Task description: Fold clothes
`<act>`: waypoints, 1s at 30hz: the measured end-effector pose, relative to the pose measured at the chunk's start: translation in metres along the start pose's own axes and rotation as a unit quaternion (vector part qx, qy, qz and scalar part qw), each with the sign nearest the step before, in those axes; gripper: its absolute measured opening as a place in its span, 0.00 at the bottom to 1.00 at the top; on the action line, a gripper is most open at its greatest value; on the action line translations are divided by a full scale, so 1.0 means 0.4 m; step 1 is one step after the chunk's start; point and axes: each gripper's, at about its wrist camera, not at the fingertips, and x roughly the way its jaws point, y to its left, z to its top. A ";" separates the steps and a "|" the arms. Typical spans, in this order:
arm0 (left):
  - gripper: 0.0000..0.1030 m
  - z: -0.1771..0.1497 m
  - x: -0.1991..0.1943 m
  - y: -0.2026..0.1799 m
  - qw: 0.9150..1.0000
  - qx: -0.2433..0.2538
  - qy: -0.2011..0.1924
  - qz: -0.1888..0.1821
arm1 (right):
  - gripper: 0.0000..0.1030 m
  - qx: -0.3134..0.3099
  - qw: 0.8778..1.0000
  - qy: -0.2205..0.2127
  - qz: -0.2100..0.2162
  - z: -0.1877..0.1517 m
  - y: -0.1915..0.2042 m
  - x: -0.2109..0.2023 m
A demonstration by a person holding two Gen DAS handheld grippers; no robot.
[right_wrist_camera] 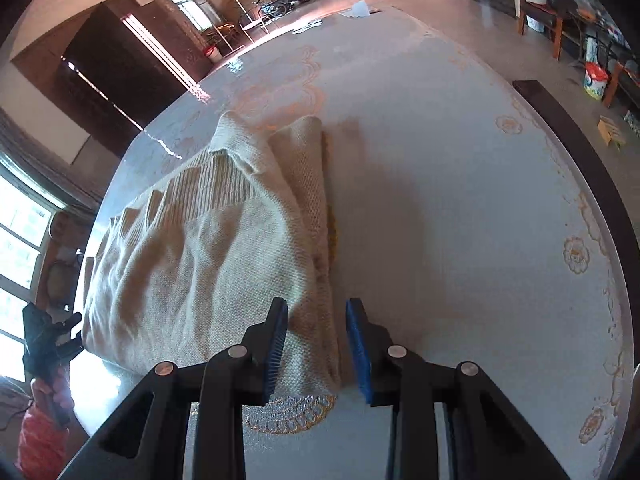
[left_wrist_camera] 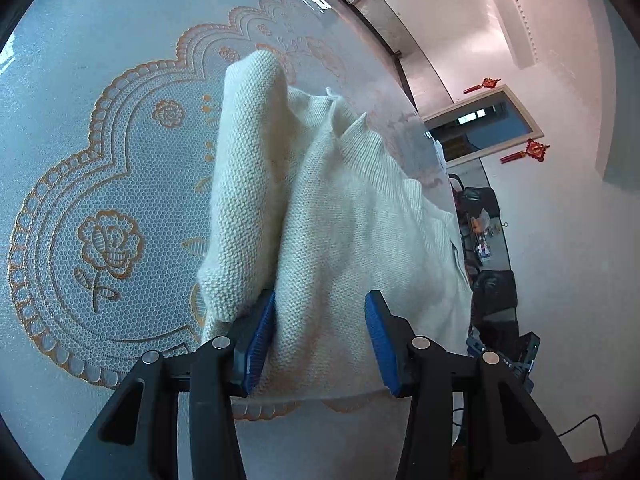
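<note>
A cream knitted sweater (left_wrist_camera: 340, 208) lies partly folded on the round table, with a sleeve (left_wrist_camera: 244, 184) laid over its left side. My left gripper (left_wrist_camera: 320, 340) is open, its blue pads on either side of the sweater's near edge. In the right wrist view the sweater (right_wrist_camera: 200, 248) lies left of centre, with a folded sleeve (right_wrist_camera: 308, 200) along its right edge. My right gripper (right_wrist_camera: 316, 348) is open around the near end of that folded edge. The left gripper (right_wrist_camera: 48, 340) shows at the far left there.
The table (right_wrist_camera: 460, 200) has a pale cloth with orange lace and rose patterns (left_wrist_camera: 108, 240). Its edge runs along the right in the left wrist view. Chairs (right_wrist_camera: 544, 4) and clutter stand on the floor beyond.
</note>
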 end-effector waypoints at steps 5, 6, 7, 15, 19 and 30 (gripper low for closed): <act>0.47 0.013 0.021 -0.041 0.996 0.073 0.040 0.025 | 0.30 -0.019 1.000 0.010 0.004 -0.022 -0.010 -0.014; 0.51 0.015 0.032 -0.049 0.995 0.081 0.048 0.022 | 0.30 -0.025 1.000 0.011 -0.003 -0.025 -0.002 -0.012; 0.53 0.017 0.037 -0.055 0.995 0.088 0.053 0.017 | 0.30 -0.029 0.999 0.010 -0.011 -0.026 0.006 -0.010; 0.52 -0.004 -0.010 -0.063 0.989 0.107 0.080 -0.065 | 0.30 -0.031 0.999 -0.033 0.030 -0.021 0.093 -0.022; 0.52 -0.030 -0.034 -0.038 0.986 0.109 0.101 -0.073 | 0.30 -0.066 0.997 -0.018 0.045 -0.023 0.159 -0.008; 0.52 -0.052 -0.122 0.028 0.987 0.096 0.083 -0.097 | 0.30 -0.201 0.974 0.048 0.091 -0.034 0.391 0.075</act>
